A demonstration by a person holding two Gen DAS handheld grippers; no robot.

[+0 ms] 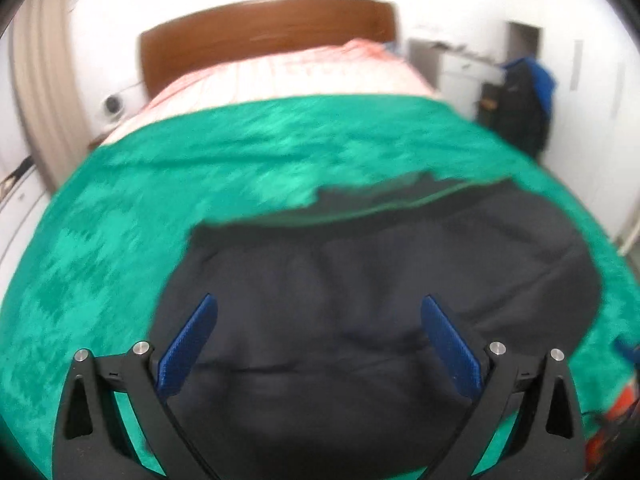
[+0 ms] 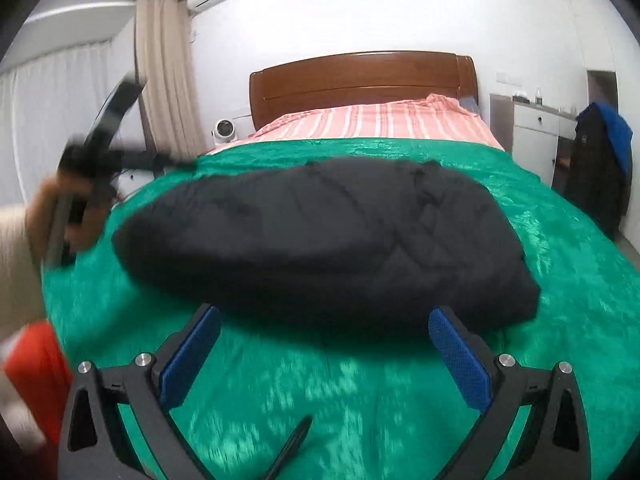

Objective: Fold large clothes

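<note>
A large black padded garment (image 1: 360,300) lies folded into a thick bundle on a green blanket (image 1: 120,240) on the bed. In the right wrist view the garment (image 2: 320,236) fills the middle of the blanket (image 2: 320,392). My left gripper (image 1: 320,312) is open and empty, hovering over the near part of the garment. It also shows blurred at the left of the right wrist view (image 2: 100,160), held in a hand. My right gripper (image 2: 324,320) is open and empty, just short of the garment's near edge.
The bed has a pink striped sheet (image 2: 380,120) and a wooden headboard (image 2: 360,84) at the far end. A curtain (image 2: 168,68) hangs at the left. A dark and blue coat (image 2: 600,160) hangs by a white cabinet (image 2: 532,132) at the right. An orange object (image 2: 36,364) is at the lower left.
</note>
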